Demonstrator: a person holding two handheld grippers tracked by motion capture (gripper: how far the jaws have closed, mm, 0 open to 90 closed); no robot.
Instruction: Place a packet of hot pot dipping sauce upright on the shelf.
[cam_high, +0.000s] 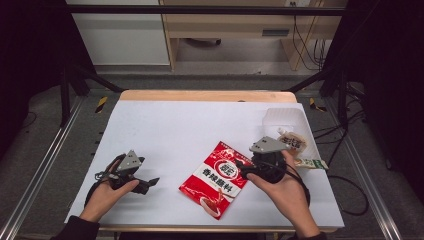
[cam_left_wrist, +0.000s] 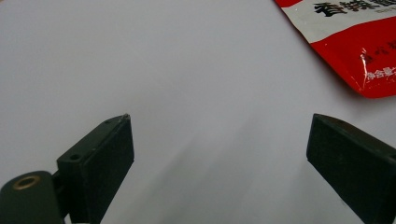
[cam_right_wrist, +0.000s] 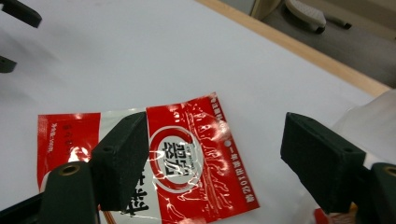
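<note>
I take the red sauce packet (cam_high: 216, 178) as my landmark: it lies flat on the white table (cam_high: 175, 125), tilted, near the front edge and a little right of the middle. My right gripper (cam_high: 246, 169) sits just at the packet's right edge, jaws spread wide with nothing between them; in the right gripper view they frame the packet's (cam_right_wrist: 187, 154) printed face without pressing on it. My left gripper (cam_high: 150, 183) rests well to the left of the packet, its jaws also standing wide apart and empty, and in the left gripper view a corner of the packet (cam_left_wrist: 355, 42) peeks in beyond them. Behind and to the right of the packet stands a clear plastic container (cam_high: 285, 120) with small snack packs (cam_high: 294, 141) beside it.

I judge the packet light, floppy and glossy, so it will likely slide on the table and sag once lifted. I would pinch it along a flat sealed edge, the one nearest my right gripper, rather than across the bulging middle.
</note>
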